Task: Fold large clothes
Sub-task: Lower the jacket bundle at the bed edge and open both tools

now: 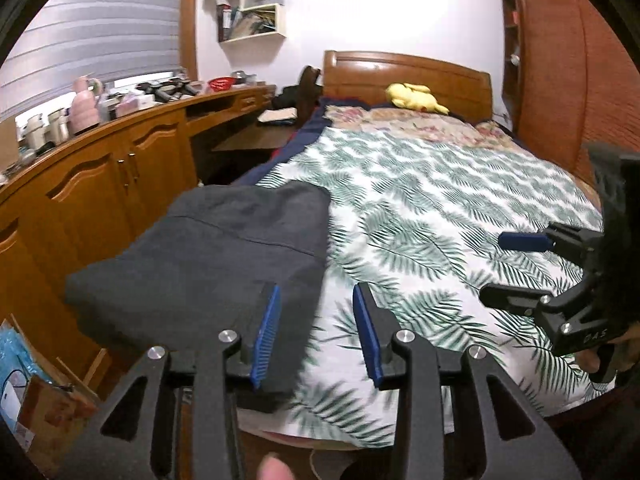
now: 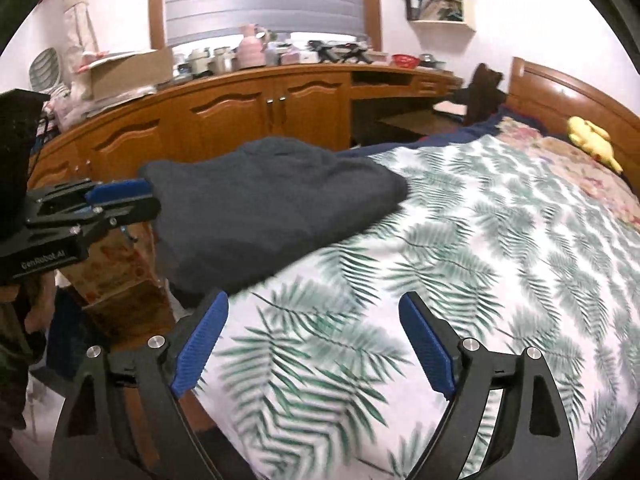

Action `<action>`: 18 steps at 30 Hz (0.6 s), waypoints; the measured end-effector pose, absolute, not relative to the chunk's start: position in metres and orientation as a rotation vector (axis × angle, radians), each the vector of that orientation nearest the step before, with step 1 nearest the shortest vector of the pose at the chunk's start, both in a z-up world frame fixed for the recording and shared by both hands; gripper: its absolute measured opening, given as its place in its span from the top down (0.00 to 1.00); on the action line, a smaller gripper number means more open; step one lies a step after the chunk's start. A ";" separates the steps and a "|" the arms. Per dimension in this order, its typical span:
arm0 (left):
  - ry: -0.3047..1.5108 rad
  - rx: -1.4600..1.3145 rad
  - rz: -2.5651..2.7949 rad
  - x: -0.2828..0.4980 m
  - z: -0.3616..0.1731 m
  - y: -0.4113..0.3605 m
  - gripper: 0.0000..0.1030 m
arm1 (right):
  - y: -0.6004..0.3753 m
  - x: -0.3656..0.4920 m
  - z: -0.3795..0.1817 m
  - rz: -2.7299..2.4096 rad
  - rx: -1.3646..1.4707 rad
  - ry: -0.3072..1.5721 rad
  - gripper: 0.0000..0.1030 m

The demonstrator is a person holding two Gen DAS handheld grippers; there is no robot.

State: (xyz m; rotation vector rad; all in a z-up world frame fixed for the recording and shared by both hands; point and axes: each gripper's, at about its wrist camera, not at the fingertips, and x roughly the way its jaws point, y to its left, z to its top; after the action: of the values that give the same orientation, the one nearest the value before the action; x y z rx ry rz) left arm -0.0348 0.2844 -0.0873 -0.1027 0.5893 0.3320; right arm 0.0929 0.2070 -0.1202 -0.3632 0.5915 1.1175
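A dark grey garment [image 1: 208, 252] lies folded into a thick bundle on the near left corner of the bed, on a white sheet with green palm leaves [image 1: 440, 208]. My left gripper [image 1: 316, 292] hovers over the bundle's right edge. It is open, its blue pads apart with nothing pressed between them. My right gripper [image 2: 313, 300] is wide open over bare sheet, to the right of the garment [image 2: 272, 204]. Each gripper shows in the other's view: the right gripper [image 1: 496, 268] at the far right, the left gripper [image 2: 150, 198] at the bundle's left end.
Wooden cabinets [image 1: 100, 184] with a cluttered top run along the bed's left side. A yellow plush toy [image 1: 414, 98] lies by the wooden headboard [image 1: 400, 72]. Cardboard boxes [image 2: 120, 272] stand on the floor by the bed's corner. A wardrobe [image 1: 560, 80] stands on the right.
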 end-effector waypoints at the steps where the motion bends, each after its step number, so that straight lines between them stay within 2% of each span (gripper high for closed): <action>1: 0.594 -0.100 0.332 -0.031 -0.089 0.279 0.65 | 0.197 0.095 -0.121 1.105 -0.353 0.592 0.13; 18: 0.620 -0.103 0.145 0.032 -0.096 0.146 0.65 | 0.024 0.125 -0.124 0.833 -0.209 0.623 0.10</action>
State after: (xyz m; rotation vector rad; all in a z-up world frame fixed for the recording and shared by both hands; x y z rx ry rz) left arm 0.0322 0.1463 -0.0956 -0.1028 0.6200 0.1453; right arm 0.1254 0.0235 -0.1238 -0.2095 0.6234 0.8328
